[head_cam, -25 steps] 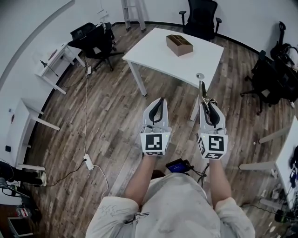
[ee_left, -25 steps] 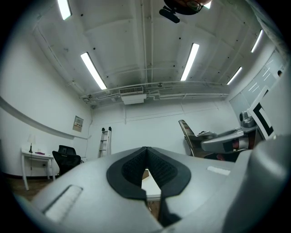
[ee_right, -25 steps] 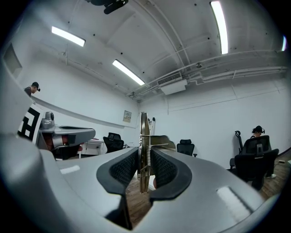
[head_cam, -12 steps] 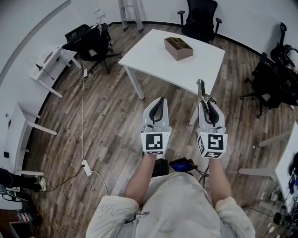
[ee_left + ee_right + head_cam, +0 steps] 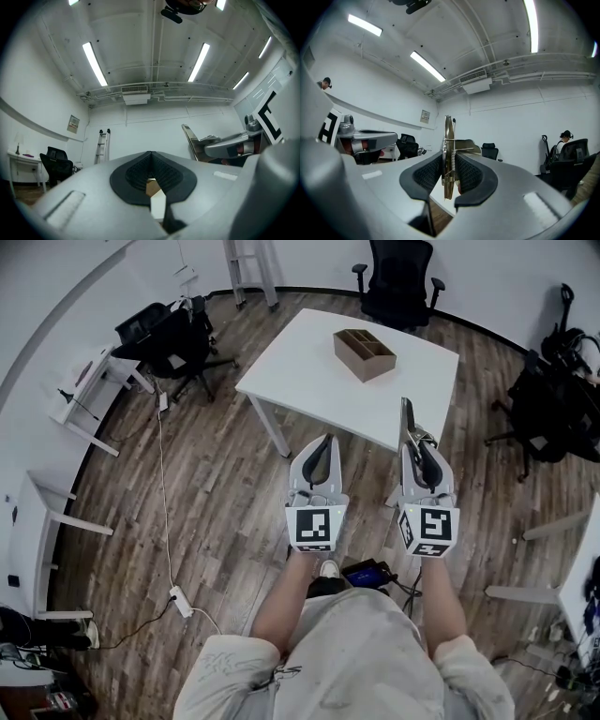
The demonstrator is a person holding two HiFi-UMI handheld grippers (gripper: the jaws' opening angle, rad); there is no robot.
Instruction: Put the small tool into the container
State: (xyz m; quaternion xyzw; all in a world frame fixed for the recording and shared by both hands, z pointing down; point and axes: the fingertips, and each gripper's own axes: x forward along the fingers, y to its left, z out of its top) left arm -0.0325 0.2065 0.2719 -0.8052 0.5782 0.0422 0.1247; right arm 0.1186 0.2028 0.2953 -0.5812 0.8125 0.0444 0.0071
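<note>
Risk, as I judged it: the small tool (image 5: 448,136), a thin sprung metal piece, stuck out far past the pads of the right gripper (image 5: 419,448), which was clamped on its lower end. A jolt could've pivoted it, or its tip could've clipped the table (image 5: 300,367) edge. The left gripper (image 5: 324,442) was closed w/ nothing in it. The container (image 5: 364,353) sat well ahead of the right tips, slightly left.
</note>
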